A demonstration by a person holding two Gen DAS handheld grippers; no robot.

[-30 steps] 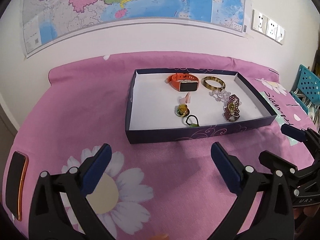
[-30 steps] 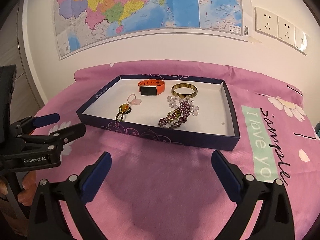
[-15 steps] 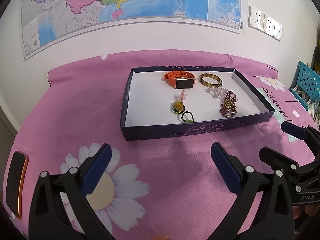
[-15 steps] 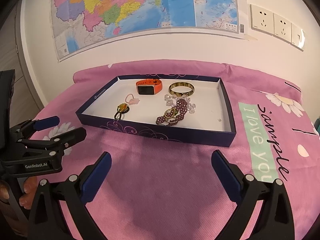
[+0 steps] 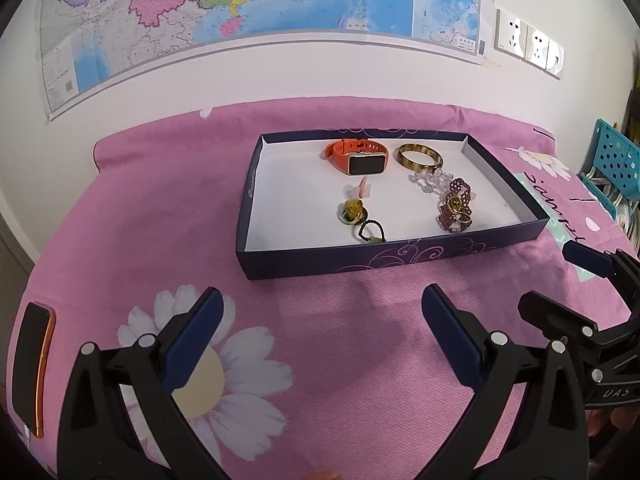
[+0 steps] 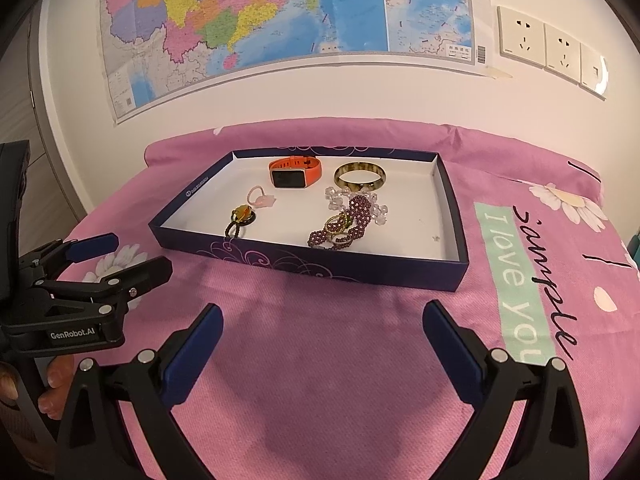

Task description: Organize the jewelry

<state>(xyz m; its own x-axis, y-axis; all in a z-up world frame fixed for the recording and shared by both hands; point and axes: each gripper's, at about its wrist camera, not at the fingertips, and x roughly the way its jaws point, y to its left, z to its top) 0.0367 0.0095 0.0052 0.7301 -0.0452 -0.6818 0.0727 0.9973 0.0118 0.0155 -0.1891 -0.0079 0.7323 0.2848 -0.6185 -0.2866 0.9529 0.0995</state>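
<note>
orange watch (image 5: 358,157), navy box (image 5: 400,258), pink cloth (image 5: 160,208)

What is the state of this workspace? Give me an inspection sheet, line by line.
Surface: pink floral cloth covers the table.
Job's things: dark box tray holds an orange watch, a brown bangle, a purple bead bracelet, clear beads, a pink ring, and an amber piece beside a black loop.
Clutter: dark phone-like slab with orange edge at the cloth's left edge.
Grippers: left gripper and right gripper both open, empty, short of the tray.
Cables: nothing seen.
Surroundings: wall map, sockets, teal basket.
</note>
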